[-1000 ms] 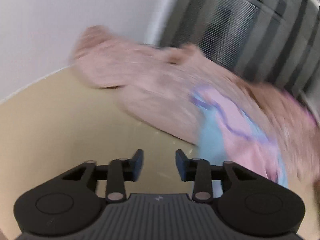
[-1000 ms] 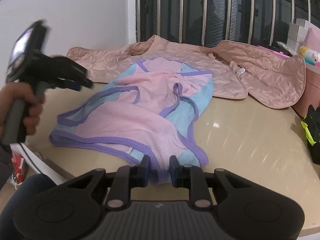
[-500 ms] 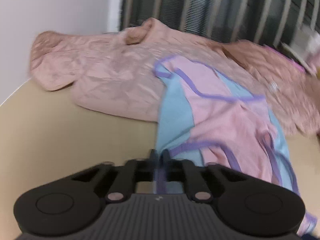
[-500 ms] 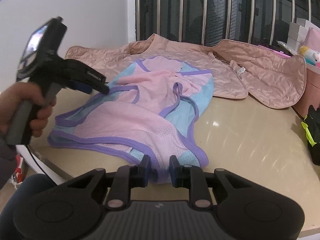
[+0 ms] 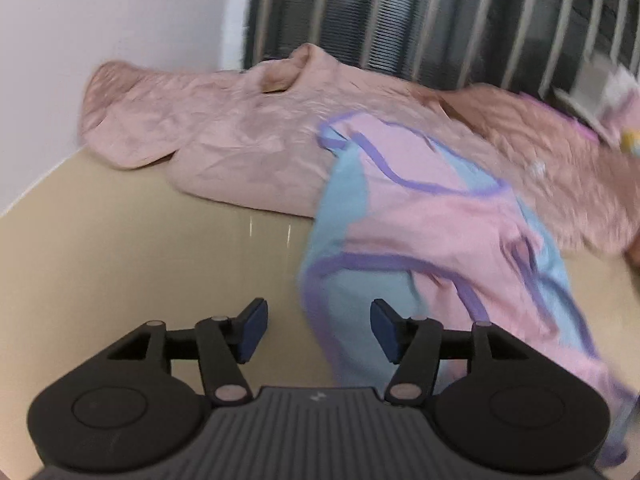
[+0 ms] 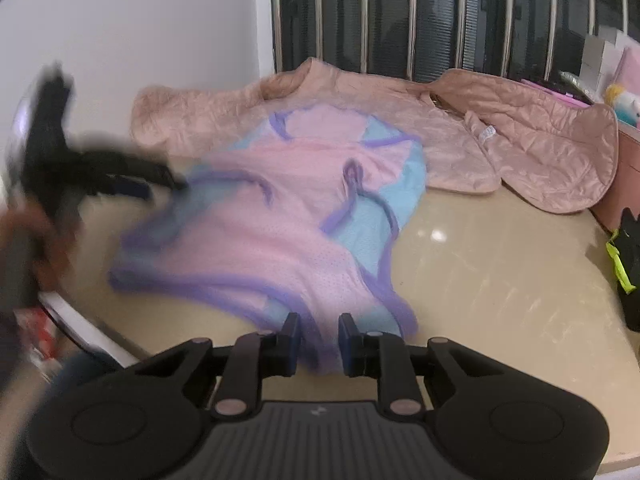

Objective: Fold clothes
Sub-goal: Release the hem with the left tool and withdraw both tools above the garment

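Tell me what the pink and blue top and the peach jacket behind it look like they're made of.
Pink and blue top: looks like thin sports mesh, matte, tiny perforations visible, purple binding at its edges. Peach jacket: probably quilted, padded synthetic with a slight sheen, going by its stitched, crinkled surface.

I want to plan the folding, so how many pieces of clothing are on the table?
2. A pink and blue top lies nearest, its hem in the right gripper. A peach quilted jacket is spread behind it, partly under it. More could be hidden underneath.
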A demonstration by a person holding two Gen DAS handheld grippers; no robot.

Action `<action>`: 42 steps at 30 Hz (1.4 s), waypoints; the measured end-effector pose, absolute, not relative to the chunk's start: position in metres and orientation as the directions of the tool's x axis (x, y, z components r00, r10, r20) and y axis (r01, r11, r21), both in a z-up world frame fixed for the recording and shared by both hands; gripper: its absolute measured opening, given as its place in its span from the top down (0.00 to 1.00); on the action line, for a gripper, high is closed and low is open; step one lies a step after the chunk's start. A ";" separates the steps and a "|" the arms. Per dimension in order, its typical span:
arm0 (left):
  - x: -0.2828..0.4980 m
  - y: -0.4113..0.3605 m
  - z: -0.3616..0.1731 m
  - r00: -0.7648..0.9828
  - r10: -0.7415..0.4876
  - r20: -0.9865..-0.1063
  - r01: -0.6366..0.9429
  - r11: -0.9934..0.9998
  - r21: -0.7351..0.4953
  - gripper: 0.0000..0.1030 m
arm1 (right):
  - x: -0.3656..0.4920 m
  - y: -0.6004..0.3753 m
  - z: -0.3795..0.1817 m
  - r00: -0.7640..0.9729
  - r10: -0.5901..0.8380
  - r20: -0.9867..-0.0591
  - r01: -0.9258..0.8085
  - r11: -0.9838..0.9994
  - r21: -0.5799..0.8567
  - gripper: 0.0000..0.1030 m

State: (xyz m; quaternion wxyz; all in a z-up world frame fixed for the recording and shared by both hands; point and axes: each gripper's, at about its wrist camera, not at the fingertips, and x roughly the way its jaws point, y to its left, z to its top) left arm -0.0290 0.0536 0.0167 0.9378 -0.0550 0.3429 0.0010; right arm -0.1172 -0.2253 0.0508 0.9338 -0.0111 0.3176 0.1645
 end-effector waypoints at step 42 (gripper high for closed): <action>-0.106 0.040 0.024 0.730 -0.040 -0.683 -0.001 0.998 -0.060 0.41 | -0.092 -0.283 0.025 0.776 0.104 -0.622 -0.027 0.991 0.131 0.89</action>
